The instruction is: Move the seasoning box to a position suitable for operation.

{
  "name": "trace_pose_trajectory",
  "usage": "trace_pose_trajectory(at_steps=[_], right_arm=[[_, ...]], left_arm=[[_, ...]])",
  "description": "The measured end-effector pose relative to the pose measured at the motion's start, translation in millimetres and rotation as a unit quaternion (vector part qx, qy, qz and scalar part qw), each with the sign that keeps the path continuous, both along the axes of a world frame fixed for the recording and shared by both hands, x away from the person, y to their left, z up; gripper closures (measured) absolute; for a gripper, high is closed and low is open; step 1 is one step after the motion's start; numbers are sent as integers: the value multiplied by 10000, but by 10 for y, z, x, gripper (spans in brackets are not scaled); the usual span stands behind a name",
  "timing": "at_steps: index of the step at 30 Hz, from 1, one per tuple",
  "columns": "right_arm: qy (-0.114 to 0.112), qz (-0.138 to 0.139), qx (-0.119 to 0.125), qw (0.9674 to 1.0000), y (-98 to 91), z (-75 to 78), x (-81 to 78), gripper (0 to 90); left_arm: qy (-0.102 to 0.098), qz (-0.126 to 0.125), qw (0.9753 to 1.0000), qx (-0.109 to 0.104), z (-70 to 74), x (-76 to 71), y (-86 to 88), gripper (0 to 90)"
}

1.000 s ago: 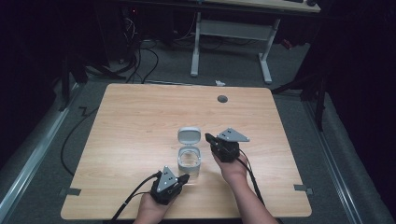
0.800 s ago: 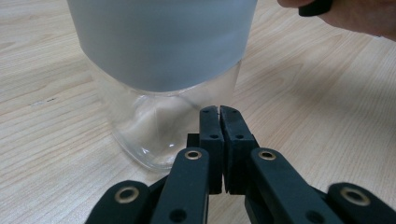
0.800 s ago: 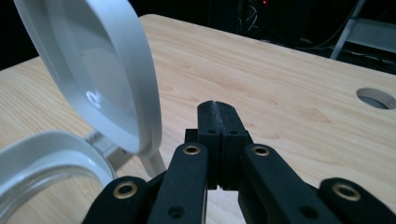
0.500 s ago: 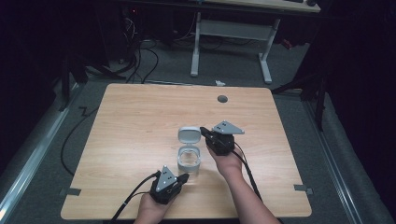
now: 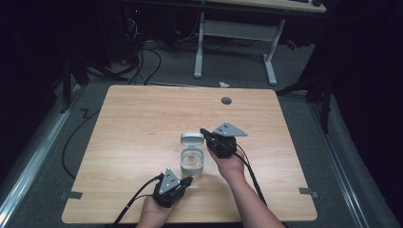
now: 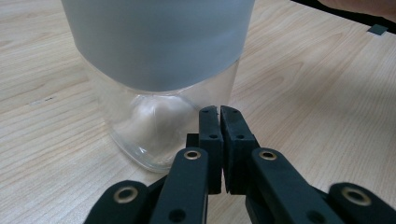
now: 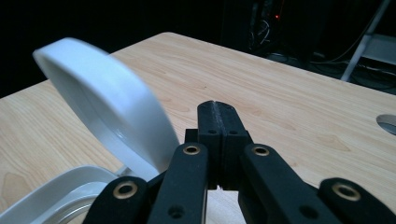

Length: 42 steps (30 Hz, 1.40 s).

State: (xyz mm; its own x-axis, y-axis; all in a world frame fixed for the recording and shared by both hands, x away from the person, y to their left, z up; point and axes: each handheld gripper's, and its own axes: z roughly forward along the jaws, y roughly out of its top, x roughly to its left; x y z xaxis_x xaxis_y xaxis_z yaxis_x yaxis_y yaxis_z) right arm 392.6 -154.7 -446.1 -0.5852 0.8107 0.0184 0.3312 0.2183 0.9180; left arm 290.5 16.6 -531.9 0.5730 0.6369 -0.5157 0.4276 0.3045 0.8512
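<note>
Two hand-held grippers: both work at a wooden counter (image 5: 142, 142) under a dark room, each held in one of a person's hands.
Left hand-held gripper (image 6: 219, 116): at the near edge of the counter in the high view (image 5: 186, 180), its black jaws pressed together on nothing, tips just beside the base of the jar.
Right hand-held gripper (image 7: 218, 112): right of the jar in the high view (image 5: 205, 133), jaws likewise closed together and empty, tips beside the raised lid.
Jar (image 5: 192, 161): clear glass with a grey band round its upper part, standing upright near the middle of the counter, slightly toward the near side (image 6: 159, 70).
Lid (image 7: 102, 102): white, hinged open and tilted up at the jar's far rim (image 5: 192, 138); blurred in the right gripper view.
Writing: no brand or label can be read on jar, lid or grippers.
Counter detail: a round cable hole (image 5: 226, 100) sits near the far edge.
</note>
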Motion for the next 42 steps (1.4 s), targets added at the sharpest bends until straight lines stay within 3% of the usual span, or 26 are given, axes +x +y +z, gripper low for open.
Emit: trace_pose_trajectory(at_steps=[16, 29, 31, 35, 36, 37, 40, 42], right_arm=[[-180, 235, 31, 9996, 16, 85, -271, 900], [-108, 375, -37, 9992, -17, -50, -601, 900], [-117, 394, 0, 9992, -27, -66, -635, 898], [-182, 236, 58, 9995, -178, -66, -735, 880], [-172, 204, 72, 9996, -218, -80, -743, 880], [-155, 112, 29, 9998, -290, -114, -756, 879], [-62, -27, -16, 10000, -402, -187, -759, 875], [199, -376, -61, 9991, -662, -365, -742, 861]], left_arm=[[-6, -3, 10000, 0, 1, 0, -1, 878], [5, 0, 10000, 0, 2, 0, 0, 877], [13, -2, 10000, -75, 9, -2, 7, 873], [209, -157, 9997, 22, 99, -45, 101, 802], [4, -166, 9998, 57, 184, -88, 219, 795], [4, -166, 9998, 57, 184, -88, 219, 789], [-127, 179, 9995, 247, 202, -11, 480, 771], [-75, 483, 9978, 441, 187, 111, 684, 683]])
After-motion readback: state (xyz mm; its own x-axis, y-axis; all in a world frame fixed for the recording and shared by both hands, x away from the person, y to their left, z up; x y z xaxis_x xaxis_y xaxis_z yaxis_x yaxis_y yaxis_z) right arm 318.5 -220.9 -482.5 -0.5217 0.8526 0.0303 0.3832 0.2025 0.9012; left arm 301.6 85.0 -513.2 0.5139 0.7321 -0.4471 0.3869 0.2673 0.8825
